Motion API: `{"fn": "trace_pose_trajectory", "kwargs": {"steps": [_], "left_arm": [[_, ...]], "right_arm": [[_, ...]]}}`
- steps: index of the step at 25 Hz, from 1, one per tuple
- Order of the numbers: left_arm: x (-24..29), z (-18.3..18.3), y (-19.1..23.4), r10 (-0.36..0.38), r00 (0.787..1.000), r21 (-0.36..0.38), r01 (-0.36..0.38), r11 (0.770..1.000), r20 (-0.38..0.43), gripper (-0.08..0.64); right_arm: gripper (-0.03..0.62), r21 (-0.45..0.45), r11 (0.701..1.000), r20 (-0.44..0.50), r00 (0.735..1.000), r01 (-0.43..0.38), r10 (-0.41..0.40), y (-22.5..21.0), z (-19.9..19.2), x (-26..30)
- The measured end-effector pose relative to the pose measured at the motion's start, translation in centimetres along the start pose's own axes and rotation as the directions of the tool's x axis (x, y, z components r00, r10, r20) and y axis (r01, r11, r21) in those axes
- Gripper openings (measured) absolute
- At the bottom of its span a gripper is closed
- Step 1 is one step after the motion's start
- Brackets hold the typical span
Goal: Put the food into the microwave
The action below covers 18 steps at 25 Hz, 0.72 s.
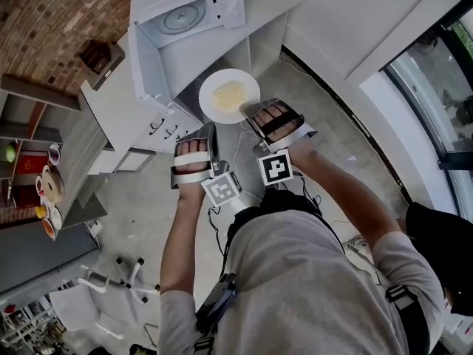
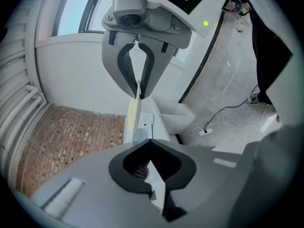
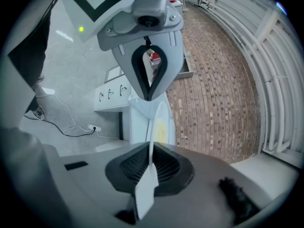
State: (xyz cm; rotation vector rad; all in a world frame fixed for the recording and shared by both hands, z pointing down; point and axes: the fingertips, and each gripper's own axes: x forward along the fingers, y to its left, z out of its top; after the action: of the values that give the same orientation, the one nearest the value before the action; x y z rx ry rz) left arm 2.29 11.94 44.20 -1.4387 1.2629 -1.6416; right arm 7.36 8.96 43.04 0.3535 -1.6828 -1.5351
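A white plate [image 1: 229, 95] with yellow food [image 1: 228, 92] hangs in the air below the open white microwave [image 1: 185, 13], whose turntable [image 1: 181, 17] shows inside. My left gripper [image 1: 213, 128] is shut on the plate's near-left rim and my right gripper [image 1: 250, 117] on its near-right rim. In the left gripper view the plate [image 2: 135, 110] shows edge-on, running from my own jaws [image 2: 151, 167] to the right gripper [image 2: 138, 91] opposite. The right gripper view has the plate [image 3: 156, 122] pinched in its jaws [image 3: 149, 167], with the left gripper [image 3: 148, 96] facing it.
The microwave's door [image 1: 150, 69] stands open at the left, above a white cabinet with drawers [image 1: 166, 128]. A shelf with cups [image 1: 48, 183] is at the far left, by a brick wall [image 1: 52, 21]. Cables [image 1: 325, 205] lie on the concrete floor, and a window [image 1: 436, 72] is at the right.
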Motion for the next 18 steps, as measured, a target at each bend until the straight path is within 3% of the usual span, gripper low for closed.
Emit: {"fn": "trace_pose_trajectory", "kwargs": {"steps": [6,11,18], "left_arm": [[3.2,0.5,0.8,-0.002,0.999,-0.006,0.001,1.000,-0.047,0.008],[5.1,0.7,1.7,-0.016,0.999,-0.015,0.016,1.000,-0.039,0.008],[8.9,-0.4,2.4,-0.028,0.999,0.047,0.030,0.998,-0.042,0.008]], "right_arm": [[0.025,0.013,1.000,0.017,1.000,-0.004,0.004,-0.1,-2.3,2.7],[0.025,0.028,0.999,0.027,0.999,-0.024,0.024,-0.2,-2.6,4.3],[0.023,0.015,1.000,0.009,1.000,-0.020,0.020,-1.3,-4.1,8.2]]}}
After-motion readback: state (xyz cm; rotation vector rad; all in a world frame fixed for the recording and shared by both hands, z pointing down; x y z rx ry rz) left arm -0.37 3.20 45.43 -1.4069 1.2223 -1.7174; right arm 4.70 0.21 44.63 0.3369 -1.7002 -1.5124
